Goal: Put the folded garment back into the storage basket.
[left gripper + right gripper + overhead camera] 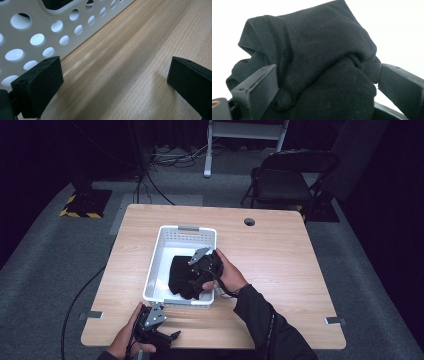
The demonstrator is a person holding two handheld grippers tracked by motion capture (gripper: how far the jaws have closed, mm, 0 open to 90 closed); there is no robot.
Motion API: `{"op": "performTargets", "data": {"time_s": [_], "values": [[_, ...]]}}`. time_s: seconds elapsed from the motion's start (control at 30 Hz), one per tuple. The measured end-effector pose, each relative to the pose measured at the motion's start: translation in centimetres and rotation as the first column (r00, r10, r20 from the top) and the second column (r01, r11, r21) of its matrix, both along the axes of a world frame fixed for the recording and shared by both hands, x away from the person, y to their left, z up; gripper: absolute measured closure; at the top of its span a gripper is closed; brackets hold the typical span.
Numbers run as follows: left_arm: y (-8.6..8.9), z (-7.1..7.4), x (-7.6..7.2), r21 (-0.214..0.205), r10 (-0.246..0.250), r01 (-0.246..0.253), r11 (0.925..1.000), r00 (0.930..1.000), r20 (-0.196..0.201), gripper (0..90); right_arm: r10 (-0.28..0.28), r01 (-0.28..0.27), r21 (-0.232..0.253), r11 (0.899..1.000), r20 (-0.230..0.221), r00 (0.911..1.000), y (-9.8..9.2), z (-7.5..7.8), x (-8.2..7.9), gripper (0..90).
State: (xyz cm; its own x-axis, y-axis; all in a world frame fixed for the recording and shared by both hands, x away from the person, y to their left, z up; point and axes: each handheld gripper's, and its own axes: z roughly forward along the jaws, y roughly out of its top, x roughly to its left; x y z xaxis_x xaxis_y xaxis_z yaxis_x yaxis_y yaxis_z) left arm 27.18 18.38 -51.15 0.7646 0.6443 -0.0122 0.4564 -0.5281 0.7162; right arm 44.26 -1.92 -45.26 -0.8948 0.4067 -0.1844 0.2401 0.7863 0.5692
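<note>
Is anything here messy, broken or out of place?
Nothing looks broken or spilled. The only untidy thing is the black garment: it lies bunched in a crumpled heap inside the white basket rather than folded. The right tool has its jaws wide around that bundle. The wooden table looks tidy.

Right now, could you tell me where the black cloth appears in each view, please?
High view: the black cloth lies bundled in the white basket at mid-table, under the right tool.
Left gripper view: not in it; the basket's holed wall stands at upper left.
Right gripper view: the cloth bulges centrally between the open jaws.
Shared landmark: the white basket.
</note>
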Motion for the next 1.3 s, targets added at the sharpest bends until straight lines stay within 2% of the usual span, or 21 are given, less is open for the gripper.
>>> {"op": "performTargets", "data": {"time_s": [0.3,0.43,1.3], "values": [[0.0,0.0,0.0,0.000,0.000,0.000,1.0000,1.0000,0.000,0.2,0.009,-0.009,-0.010,1.000,0.028,0.9996,-0.2,0.3,-0.2,3.6],[0.0,0.0,0.0,-0.001,0.001,-0.001,1.0000,1.0000,0.000,0.2,0.008,-0.008,0.006,1.000,0.023,0.9997,-0.5,0.6,-0.2,3.9],[0.0,0.0,0.0,-0.001,0.000,0.000,1.0000,1.0000,0.000,0.3,0.006,-0.008,0.025,1.000,0.088,0.9961,-2.7,3.7,-1.7,4.6]]}}
